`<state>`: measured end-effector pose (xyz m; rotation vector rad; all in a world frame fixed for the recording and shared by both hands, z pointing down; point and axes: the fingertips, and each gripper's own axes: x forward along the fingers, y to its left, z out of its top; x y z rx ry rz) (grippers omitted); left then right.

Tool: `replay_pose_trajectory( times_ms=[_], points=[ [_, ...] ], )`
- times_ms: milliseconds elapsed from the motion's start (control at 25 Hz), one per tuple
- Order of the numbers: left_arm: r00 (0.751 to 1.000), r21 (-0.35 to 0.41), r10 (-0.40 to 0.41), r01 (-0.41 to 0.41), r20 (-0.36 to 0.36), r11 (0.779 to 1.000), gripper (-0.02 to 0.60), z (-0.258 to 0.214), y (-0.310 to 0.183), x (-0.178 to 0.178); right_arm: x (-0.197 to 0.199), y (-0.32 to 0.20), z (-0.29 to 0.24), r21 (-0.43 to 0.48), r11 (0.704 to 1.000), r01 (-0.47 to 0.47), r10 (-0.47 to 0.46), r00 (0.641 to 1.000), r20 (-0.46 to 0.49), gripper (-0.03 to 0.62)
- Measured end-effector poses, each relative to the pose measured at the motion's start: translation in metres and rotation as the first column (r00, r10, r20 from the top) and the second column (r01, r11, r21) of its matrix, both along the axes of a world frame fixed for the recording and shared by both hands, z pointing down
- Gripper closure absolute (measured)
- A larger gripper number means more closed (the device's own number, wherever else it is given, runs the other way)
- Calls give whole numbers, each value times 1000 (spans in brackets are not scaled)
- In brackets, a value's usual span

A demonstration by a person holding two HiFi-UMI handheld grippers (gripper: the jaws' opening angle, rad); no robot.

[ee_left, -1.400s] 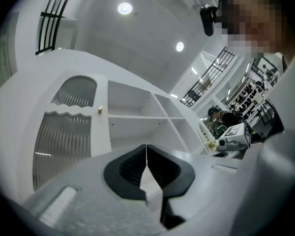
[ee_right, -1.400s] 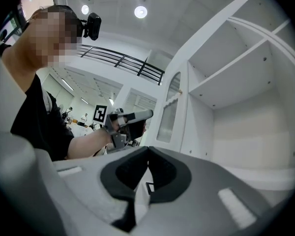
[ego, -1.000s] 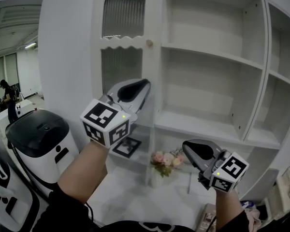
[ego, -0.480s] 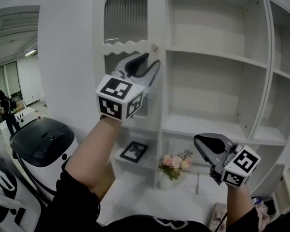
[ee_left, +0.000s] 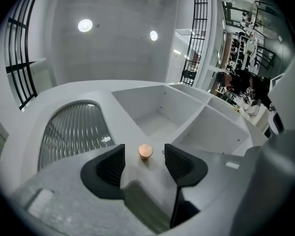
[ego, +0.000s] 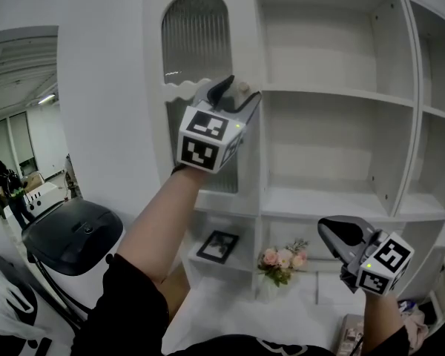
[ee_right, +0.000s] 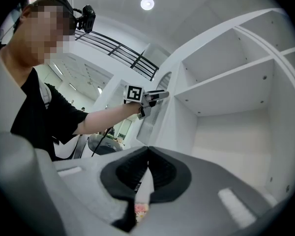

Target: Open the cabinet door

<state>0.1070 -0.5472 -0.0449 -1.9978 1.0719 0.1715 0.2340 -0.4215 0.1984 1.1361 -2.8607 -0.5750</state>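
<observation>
The white cabinet door (ego: 200,43) has an arched ribbed-glass panel (ee_left: 73,132) and a small round knob (ego: 244,87) at its right edge. My left gripper (ego: 240,93) is raised to the knob and its jaws are opening. In the left gripper view the copper-toned knob (ee_left: 145,151) sits between the two black pads (ee_left: 110,166), with a gap on each side. My right gripper (ego: 334,232) hangs low at the right, shut and empty, its pads (ee_right: 160,168) pressed together. The right gripper view also shows the left gripper (ee_right: 155,96) at the door.
Open white shelves (ego: 334,95) fill the right side. Below the door stand a framed picture (ego: 216,245) and a bunch of pink flowers (ego: 282,259). A white bin with a black lid (ego: 70,236) stands at the lower left.
My left gripper rose up the door to the knob and its jaws went from shut to open around the knob. The right gripper stayed low at the right.
</observation>
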Motion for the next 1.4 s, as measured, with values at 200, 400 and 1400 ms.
replay_pose_trajectory(
  times_ms=[200, 400, 1400],
  points=[
    [1000, 22, -1, 1, -6, 1000, 353, -8, -5, 1, 3, 1, 0, -1, 999, -34, 34, 999, 11, 599],
    [1000, 73, -20, 20, 1, 997, 403, -9, -3, 0, 3, 7, 7, -12, 998, -60, 60, 998, 17, 599],
    [998, 48, -4, 1, 60, 999, 494, -6, -1, 5, 0, 21, 14, -49, 993, -111, 113, 993, 39, 599]
  ],
)
